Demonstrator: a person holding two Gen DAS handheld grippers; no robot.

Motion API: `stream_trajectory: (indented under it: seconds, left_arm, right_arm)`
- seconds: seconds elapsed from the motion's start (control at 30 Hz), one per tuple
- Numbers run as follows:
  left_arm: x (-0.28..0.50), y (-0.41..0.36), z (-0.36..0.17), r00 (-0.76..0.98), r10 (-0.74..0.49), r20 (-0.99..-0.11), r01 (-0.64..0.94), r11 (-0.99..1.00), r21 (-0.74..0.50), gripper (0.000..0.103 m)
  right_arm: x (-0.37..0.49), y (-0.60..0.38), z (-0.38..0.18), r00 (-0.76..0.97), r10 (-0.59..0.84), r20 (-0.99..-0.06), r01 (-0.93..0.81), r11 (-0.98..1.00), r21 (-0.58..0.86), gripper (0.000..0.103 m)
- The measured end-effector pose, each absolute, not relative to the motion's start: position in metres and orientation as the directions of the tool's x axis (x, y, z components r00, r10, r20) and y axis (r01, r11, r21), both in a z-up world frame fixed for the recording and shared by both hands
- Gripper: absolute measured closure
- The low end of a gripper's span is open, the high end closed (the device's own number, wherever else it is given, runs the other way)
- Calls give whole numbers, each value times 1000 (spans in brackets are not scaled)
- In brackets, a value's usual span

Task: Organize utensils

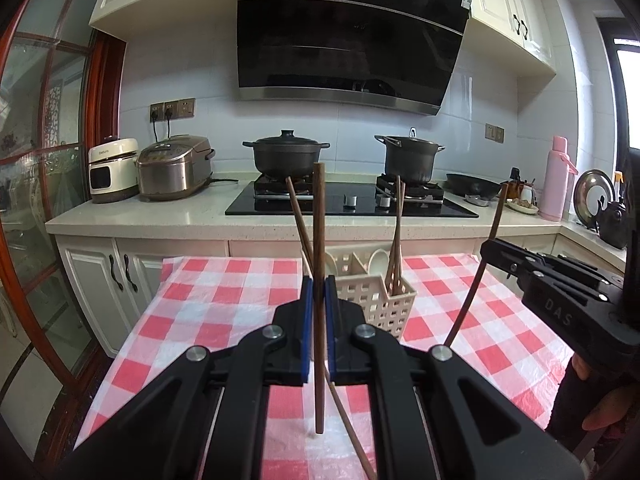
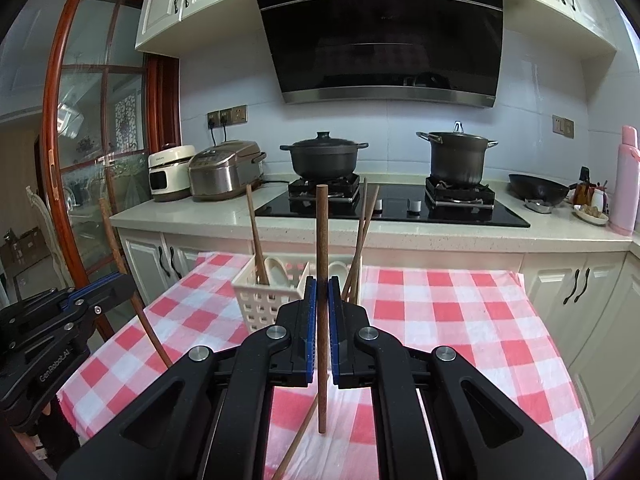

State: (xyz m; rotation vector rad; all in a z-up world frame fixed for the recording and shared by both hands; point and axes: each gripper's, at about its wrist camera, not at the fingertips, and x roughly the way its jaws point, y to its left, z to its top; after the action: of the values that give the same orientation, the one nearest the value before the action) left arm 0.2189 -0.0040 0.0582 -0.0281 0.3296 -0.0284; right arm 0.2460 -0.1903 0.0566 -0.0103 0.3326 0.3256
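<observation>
My left gripper [image 1: 319,288] is shut on a brown wooden chopstick [image 1: 319,216] held upright, its lower tip just above the checkered cloth. My right gripper [image 2: 322,290] is shut on another upright brown chopstick [image 2: 322,232]. Each gripper shows in the other's view, the right one [image 1: 490,250] at the right edge and the left one [image 2: 120,284] at the left edge. A cream slotted utensil basket [image 1: 376,300] stands ahead on the cloth, holding several chopsticks and white spoons; it also shows in the right wrist view [image 2: 260,300]. A loose chopstick [image 1: 352,432] lies on the cloth below my left gripper.
The red-and-white checkered cloth [image 1: 224,292] covers a table in front of a kitchen counter [image 1: 160,216]. On the counter stand a rice cooker [image 1: 176,168], a white appliance [image 1: 112,170], a black hob with two dark pots [image 1: 286,154], a wok and a pink flask [image 1: 558,178].
</observation>
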Motion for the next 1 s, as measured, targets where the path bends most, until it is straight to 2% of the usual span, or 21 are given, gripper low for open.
stream_trajectory:
  seconds: [0.23,0.47,0.7,0.83,1.0]
  left_arm:
    - [233,-2,91,947,-75,-314,61,997,-56,97]
    - [263,-3,146,949,-109,-296,88,993,-85,97]
    - [293,-6,193,957,-106,-271,83,992,-95,97]
    - [314,-12,207,967,-68,-245,53,996,-67,97]
    - [343,-12,201,965,-48,-259,30,997,-73,97]
  right_arm:
    - [260,-192,84,906,308,-291,-308,950,45,97]
    - [288,-191,119,912,300,-280,-297,953,55,97]
    - [319,-188,147,919,286,-272,-279,958,64,97]
    - [336,-183,147,919,277,-280,-270,961,63,97]
    - [355,-177,132,911,268,-313,-264,963,57,97]
